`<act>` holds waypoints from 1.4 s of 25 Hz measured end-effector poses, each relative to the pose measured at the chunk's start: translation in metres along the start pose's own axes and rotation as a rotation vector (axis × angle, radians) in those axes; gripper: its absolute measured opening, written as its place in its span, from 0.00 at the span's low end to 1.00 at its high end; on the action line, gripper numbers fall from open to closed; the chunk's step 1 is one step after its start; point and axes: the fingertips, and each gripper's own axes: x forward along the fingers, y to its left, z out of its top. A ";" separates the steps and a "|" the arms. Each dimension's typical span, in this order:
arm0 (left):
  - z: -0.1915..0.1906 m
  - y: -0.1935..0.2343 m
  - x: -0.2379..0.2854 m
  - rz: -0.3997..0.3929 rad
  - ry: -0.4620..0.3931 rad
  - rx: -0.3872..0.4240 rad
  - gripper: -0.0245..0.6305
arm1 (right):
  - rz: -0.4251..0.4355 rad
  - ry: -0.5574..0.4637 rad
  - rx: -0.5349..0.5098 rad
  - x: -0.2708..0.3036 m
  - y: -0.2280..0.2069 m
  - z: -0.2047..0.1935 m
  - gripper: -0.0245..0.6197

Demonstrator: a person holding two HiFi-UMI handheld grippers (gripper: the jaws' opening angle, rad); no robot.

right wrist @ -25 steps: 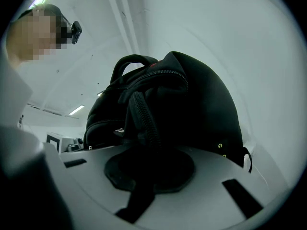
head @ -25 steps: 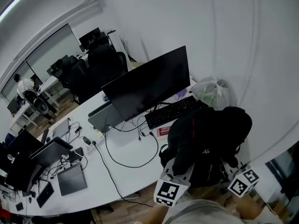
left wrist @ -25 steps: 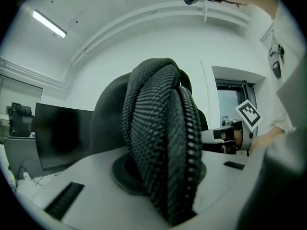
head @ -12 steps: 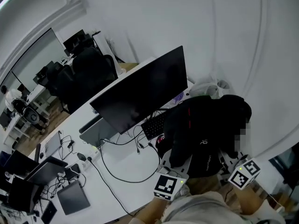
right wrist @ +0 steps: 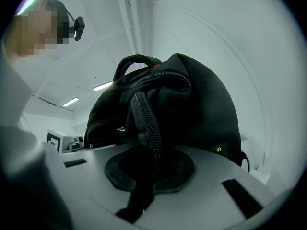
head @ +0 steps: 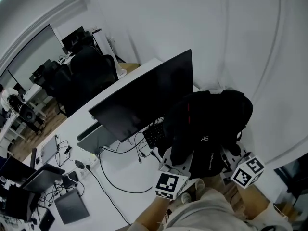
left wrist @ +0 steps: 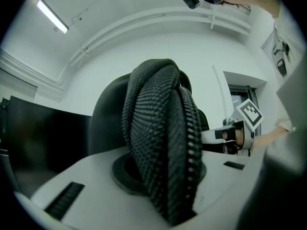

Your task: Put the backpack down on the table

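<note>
A black backpack [head: 207,124] hangs above the right end of the white table [head: 125,177], close to the monitor [head: 144,97]. My left gripper [head: 175,161] is shut on a padded mesh shoulder strap [left wrist: 160,143], which fills the left gripper view. Beside it, my right gripper [head: 227,154] is shut on a zippered fold [right wrist: 146,123] of the backpack [right wrist: 196,104]. Both grippers hold the bag from the near side, pointing level. The bag's underside is hidden, so I cannot tell whether it touches the table.
A black keyboard [head: 154,134] pokes out left of the backpack. Cables [head: 113,179], a grey laptop [head: 96,136] and more devices [head: 70,206] lie leftward on the table. Office chairs [head: 82,76] stand behind it. A white wall [head: 240,47] is close behind the bag.
Both grippers and the backpack have moved away from me toward the wall and monitor. The bag now covers the plastic bag and most of the keyboard that showed earlier.
</note>
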 end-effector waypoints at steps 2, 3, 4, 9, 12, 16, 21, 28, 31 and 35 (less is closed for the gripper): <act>0.002 0.004 0.011 0.006 -0.002 0.008 0.13 | 0.006 -0.001 0.001 0.007 -0.009 0.005 0.09; 0.004 0.004 0.017 0.009 -0.003 0.011 0.13 | 0.010 -0.002 0.002 0.008 -0.013 0.008 0.09; 0.005 0.004 0.022 0.012 -0.002 0.012 0.13 | 0.014 -0.002 0.002 0.010 -0.017 0.011 0.09; 0.004 0.012 0.046 0.045 0.006 0.002 0.13 | 0.032 -0.003 -0.020 0.025 -0.039 0.021 0.09; -0.005 0.021 0.054 0.060 -0.012 0.001 0.13 | 0.040 0.002 -0.031 0.036 -0.047 0.017 0.09; -0.017 0.032 0.068 0.081 -0.019 0.028 0.13 | 0.045 0.014 -0.041 0.054 -0.064 0.010 0.09; -0.037 0.051 0.086 0.101 0.004 0.023 0.13 | 0.023 0.020 -0.050 0.081 -0.084 -0.003 0.09; -0.054 0.066 0.102 0.129 0.033 0.002 0.13 | 0.017 0.012 -0.036 0.099 -0.102 -0.016 0.09; -0.065 0.066 0.110 0.118 0.030 0.044 0.13 | -0.018 -0.001 -0.029 0.099 -0.111 -0.024 0.09; -0.072 0.075 0.119 0.112 0.022 0.066 0.13 | -0.033 -0.011 -0.045 0.107 -0.116 -0.027 0.09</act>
